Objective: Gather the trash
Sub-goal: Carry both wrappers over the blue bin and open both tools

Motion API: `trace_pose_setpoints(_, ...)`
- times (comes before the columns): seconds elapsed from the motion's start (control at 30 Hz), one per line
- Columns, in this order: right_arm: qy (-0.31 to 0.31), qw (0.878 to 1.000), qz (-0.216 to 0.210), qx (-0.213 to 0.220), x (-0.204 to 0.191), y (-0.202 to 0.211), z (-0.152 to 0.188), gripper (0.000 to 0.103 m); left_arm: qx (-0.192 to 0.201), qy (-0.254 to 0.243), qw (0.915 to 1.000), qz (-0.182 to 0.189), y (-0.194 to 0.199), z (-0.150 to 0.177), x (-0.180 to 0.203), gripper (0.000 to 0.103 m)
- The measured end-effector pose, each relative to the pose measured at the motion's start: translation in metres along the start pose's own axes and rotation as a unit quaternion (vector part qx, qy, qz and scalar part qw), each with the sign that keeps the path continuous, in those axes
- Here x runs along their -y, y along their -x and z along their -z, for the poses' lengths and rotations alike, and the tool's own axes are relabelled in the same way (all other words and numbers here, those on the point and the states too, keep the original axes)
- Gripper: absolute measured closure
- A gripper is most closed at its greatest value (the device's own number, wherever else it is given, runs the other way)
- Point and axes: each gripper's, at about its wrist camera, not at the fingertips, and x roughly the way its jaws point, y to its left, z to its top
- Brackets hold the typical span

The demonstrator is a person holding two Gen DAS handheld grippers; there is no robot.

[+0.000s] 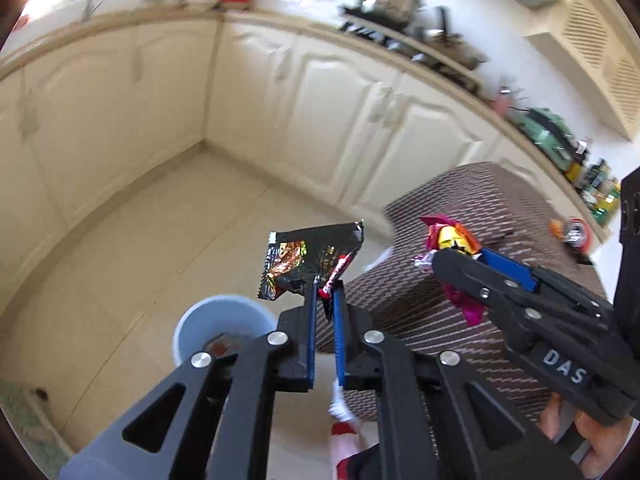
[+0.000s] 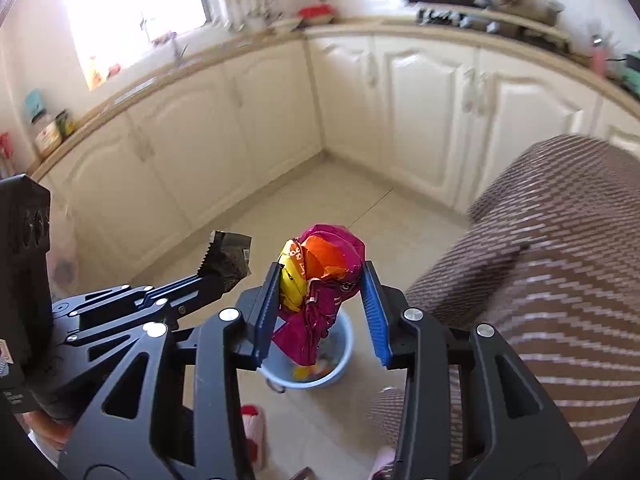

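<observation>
I hold both pieces of trash high over the pale blue bucket (image 2: 320,360) on the tiled floor, ready, I judge, to drop them in. My left gripper (image 1: 325,300) pinches a flat, glossy black snack wrapper (image 1: 304,262) by its lower edge, fingers nearly together. My right gripper (image 2: 320,296) clamps a crumpled magenta, orange and yellow foil wrapper (image 2: 320,280), bulging between the ribbed blue pads (image 2: 374,320). The table with its brown woven cloth (image 2: 540,260) stands just beside.

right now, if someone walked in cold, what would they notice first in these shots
Probably the crumpled magenta, orange and yellow wrapper pinched in the right gripper, hanging above the pale blue bin on the kitchen floor. Next, the black snack packet clamped in the left gripper beside it, with the brown striped table covering to the right.
</observation>
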Motion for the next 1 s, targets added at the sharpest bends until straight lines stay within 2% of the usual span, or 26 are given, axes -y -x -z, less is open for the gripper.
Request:
trace_pose_setpoints(0.23,-0.002,0.998,-0.021,-0.058,-0.026,-0.077,0.023,0.064,-0.043,0.034,0.9981,-0.028,-0.050,0.013,-0.054,0.096)
trace_pose_setpoints(0.43,-0.018,0.995,-0.033,-0.089,-0.023,-0.121,0.030,0.064,-0.070,0.041,0.9961,-0.035,-0.086,0.009,-0.076,0.093)
trace_pose_setpoints(0.5,-0.022,0.995,-0.034,-0.096,-0.022,-0.130,0.031,0.064,-0.075,0.043,0.9955,-0.040,-0.094,0.008,-0.081,0.090)
trace_pose_setpoints(0.53,-0.023,0.994,-0.034,-0.099,-0.021,-0.133,0.033,0.064,-0.078,0.044,0.9951,-0.042,-0.096,0.009,-0.082,0.083)
trace_pose_setpoints(0.63,-0.026,0.993,-0.033,-0.107,-0.020,-0.142,0.037,0.064,-0.073,0.047,0.9949,-0.051,-0.097,0.009,-0.088,0.072)
trace_pose_setpoints(0.8,-0.026,0.992,-0.034,-0.115,-0.020,-0.152,0.039,0.064,-0.082,0.049,0.9932,-0.067,-0.100,0.016,-0.096,0.072)
trace_pose_setpoints(1.0,-0.025,0.992,-0.037,-0.118,-0.021,-0.157,0.040,0.064,-0.087,0.064,0.9906,-0.084,-0.101,0.021,-0.106,0.067)
